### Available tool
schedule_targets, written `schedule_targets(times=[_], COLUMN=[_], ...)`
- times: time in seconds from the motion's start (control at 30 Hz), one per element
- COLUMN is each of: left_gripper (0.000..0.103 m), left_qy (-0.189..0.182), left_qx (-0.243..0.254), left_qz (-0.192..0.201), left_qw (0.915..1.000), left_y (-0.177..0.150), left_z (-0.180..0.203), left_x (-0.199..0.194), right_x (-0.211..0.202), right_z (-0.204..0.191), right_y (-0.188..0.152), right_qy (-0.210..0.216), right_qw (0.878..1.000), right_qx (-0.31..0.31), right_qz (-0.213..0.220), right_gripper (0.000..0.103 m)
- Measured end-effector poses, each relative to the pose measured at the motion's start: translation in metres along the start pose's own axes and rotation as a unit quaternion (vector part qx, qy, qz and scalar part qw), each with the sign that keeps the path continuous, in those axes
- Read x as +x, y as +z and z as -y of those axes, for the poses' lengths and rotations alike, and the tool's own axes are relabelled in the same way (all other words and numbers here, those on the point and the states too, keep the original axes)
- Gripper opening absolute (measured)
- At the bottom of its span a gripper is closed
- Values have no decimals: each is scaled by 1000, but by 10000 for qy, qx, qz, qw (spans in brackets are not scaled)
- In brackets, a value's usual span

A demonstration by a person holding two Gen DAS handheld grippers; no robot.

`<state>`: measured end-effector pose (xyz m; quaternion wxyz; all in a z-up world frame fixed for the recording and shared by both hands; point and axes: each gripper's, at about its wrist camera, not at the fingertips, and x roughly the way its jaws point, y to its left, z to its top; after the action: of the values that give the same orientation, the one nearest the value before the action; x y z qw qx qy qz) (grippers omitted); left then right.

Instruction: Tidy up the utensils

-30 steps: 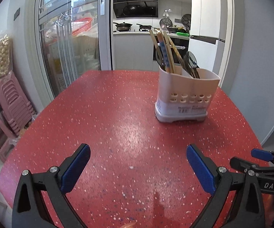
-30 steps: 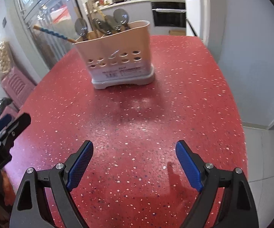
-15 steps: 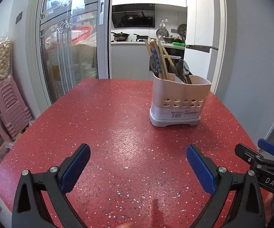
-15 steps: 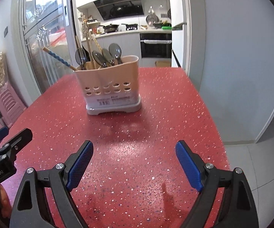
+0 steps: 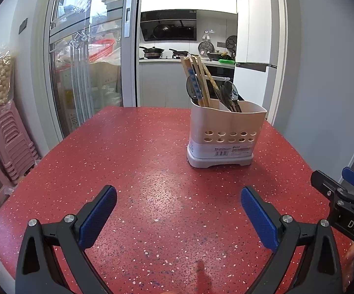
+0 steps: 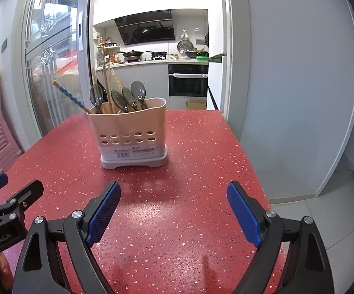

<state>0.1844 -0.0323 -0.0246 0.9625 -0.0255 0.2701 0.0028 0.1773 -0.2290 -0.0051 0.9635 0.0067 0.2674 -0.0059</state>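
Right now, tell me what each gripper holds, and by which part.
Nothing. The left gripper and right gripper both have open, empty jaws above the table.

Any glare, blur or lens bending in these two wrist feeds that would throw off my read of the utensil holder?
Left wrist: sharp, fisheye bows the door frames, soft sheen on the table, utensil holder crisp. Right wrist: equally sharp, holder casts a shadow toward the camera, reflections confined to the glass door.
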Motion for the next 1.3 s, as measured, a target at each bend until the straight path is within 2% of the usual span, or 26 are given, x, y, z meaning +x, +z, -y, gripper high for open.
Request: schedule_targets(times=[0.33, 1.3], left_gripper=[103, 103], left_qy=[-4, -3], left_qx=[-37, 61], left_qz=[92, 80], left_qw=[10000, 9999], left_y=[1, 1], left_z=[-1, 0], left_x=[-3, -2], right_x=[-6, -4], right_z=[-3, -6], right_y=[2, 1], right_qy=[-4, 45], right_qw=[9999, 9999], right_qx=[-56, -36], right_qz=[142, 94], right_gripper=[91, 91])
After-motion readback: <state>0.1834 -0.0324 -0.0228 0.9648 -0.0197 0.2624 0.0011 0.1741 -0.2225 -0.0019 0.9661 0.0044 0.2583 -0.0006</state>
